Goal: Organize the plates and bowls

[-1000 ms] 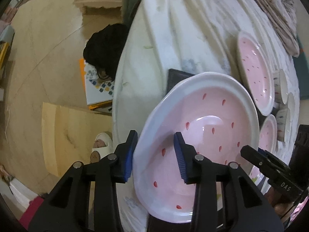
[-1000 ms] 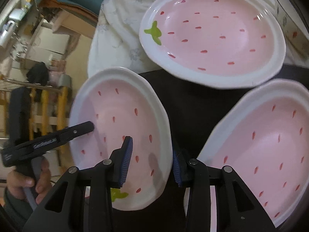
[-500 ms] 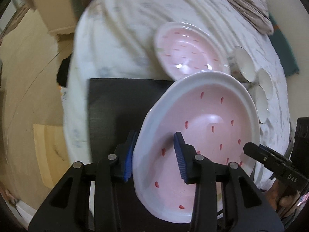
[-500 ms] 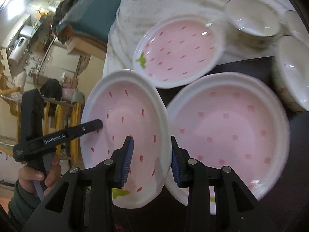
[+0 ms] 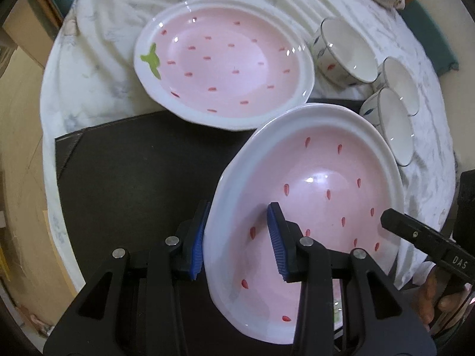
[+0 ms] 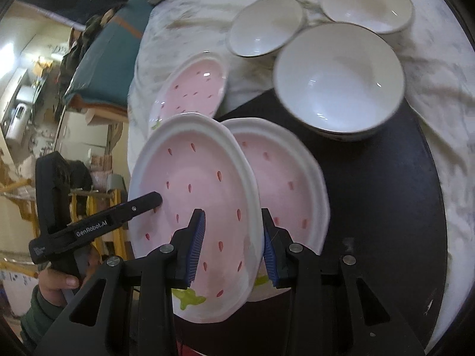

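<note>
- Our left tongs [image 5: 237, 238] and right tongs [image 6: 233, 244] each pinch a rim of the same strawberry plate [image 6: 193, 207], held tilted low in the frame over a second plate [image 6: 285, 184] on the black mat [image 6: 386, 207].
- We judge uneven release could slip or chip it.
- A third plate [image 5: 222, 68] and bowls [image 6: 338, 80] crowd the cloth-covered tabletop [image 5: 98, 53]; cluttered room upper left.

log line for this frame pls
left tool: shut on held plate | right tool: shut on same plate | over second plate on black mat
</note>
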